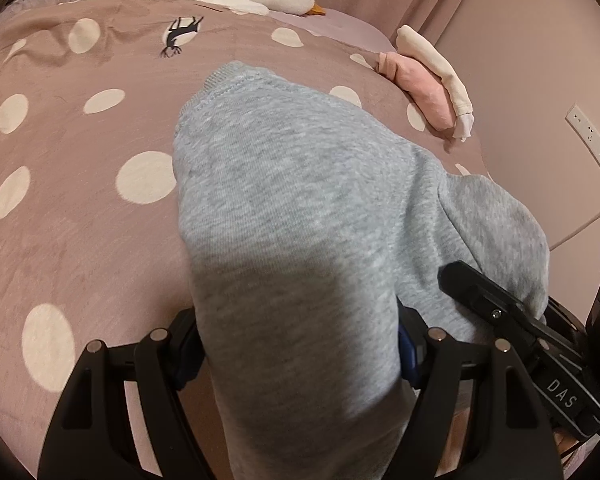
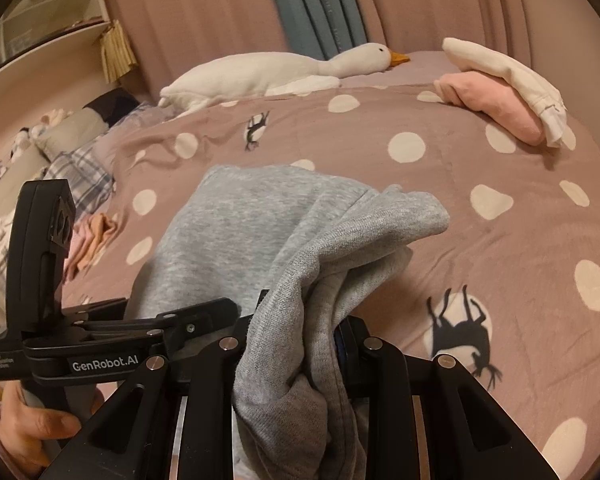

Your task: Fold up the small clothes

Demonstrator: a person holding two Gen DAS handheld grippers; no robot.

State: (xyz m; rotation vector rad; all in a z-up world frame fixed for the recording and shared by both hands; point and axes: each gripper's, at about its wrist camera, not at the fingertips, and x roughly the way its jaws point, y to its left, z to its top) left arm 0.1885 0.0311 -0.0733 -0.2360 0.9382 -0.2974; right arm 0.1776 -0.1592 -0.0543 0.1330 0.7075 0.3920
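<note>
Bed with dotted cover (image 2: 380, 168): two folded pieces (image 2: 500, 92) stacked far right; grey garment (image 1: 300, 200) mid-fold, left tool (image 1: 300, 356) clamped wide across it, right tool (image 2: 296, 340) pinched narrowly on it.

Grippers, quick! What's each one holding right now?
Left gripper: closed on the grey garment, jaws wide around a thick fold.
Right gripper: closed on a bunched edge of the same grey garment.

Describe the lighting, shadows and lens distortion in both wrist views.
Left wrist view: warm dim light; a shadow darkens the near part of the grey garment; the bedspread bulges. Right wrist view: the same warm cast; the toy goose is sharp; dark corners ring the curved frame.
</note>
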